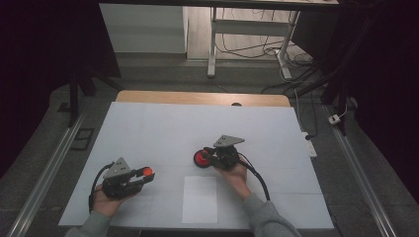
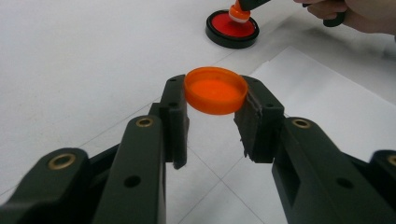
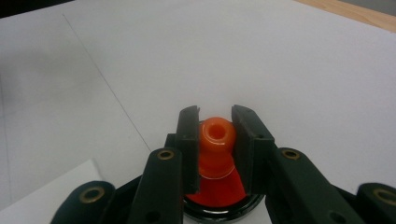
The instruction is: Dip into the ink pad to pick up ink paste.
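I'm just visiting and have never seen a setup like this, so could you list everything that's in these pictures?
Orange cap: one, orange, gripped between the left gripper's jaws, off the table.
Stamp: one, orange with a white ring, held by the right gripper, its tip on the ink pad.
Ink pad: one, red in a black rim, near the table's middle.
Paper sheet: one, white, at the near edge between the hands.
Table: one, white cover over a wooden top.
Desk frame: one, white, on the floor beyond, cables around it.
Left gripper: one, black, in the left hand.
Right gripper: one, black, in the right hand.
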Tool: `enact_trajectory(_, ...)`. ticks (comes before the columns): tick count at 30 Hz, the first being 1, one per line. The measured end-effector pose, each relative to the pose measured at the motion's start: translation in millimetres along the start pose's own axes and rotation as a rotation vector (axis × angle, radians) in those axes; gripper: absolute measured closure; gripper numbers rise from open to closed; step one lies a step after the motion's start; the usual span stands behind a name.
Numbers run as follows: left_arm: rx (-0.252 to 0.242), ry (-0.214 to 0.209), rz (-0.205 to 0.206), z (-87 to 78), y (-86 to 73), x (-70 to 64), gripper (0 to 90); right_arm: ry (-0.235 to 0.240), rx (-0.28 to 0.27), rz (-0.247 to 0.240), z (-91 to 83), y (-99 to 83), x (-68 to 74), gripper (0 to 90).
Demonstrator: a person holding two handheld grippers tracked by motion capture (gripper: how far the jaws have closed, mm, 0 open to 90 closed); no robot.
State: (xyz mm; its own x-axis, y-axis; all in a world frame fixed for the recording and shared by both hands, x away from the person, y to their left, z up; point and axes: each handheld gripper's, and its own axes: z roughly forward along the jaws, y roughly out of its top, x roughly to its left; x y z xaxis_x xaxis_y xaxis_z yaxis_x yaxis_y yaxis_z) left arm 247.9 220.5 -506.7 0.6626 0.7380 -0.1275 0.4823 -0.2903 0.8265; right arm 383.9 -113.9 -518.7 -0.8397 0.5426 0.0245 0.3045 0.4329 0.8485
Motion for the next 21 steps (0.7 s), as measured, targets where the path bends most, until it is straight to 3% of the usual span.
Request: enact_trajectory(21,0.003,-0.001,0.001,1.1,-0.2,-0.7,65.1,-0.015,0.016,-0.013,5.8,-4.8,0.6,72.3)
